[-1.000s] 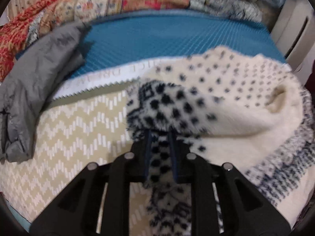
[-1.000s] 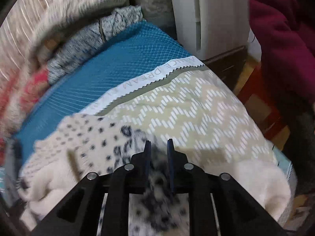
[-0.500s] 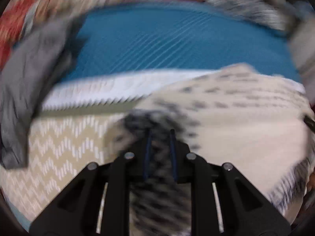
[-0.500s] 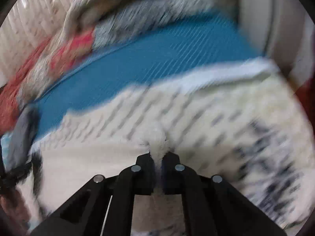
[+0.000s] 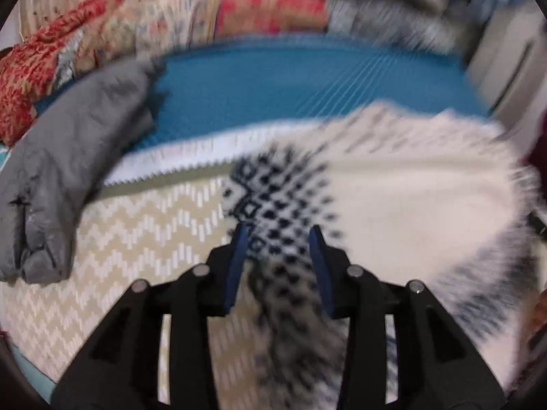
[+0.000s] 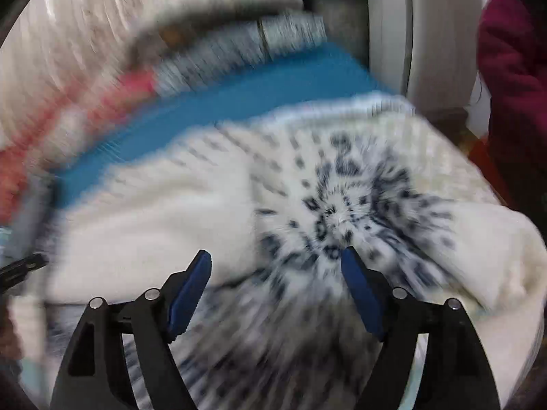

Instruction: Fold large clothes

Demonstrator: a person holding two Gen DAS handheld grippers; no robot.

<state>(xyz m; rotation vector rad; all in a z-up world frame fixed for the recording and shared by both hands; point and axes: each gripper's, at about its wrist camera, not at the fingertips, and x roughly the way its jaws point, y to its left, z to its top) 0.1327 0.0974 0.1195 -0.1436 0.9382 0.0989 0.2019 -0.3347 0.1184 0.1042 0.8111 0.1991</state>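
Left wrist view: sweater lies bunched on the chevron bedspread, both sets of jaws parted, nothing gripped.

Knit sits between the left gripper fingers unclamped; right gripper is spread wide above the patterned part. Both views are motion-blurred. Risks judged: the fold slumps open once unheld; a single layer gets pinched on regrasp; the gray jacket nearby gets snagged.
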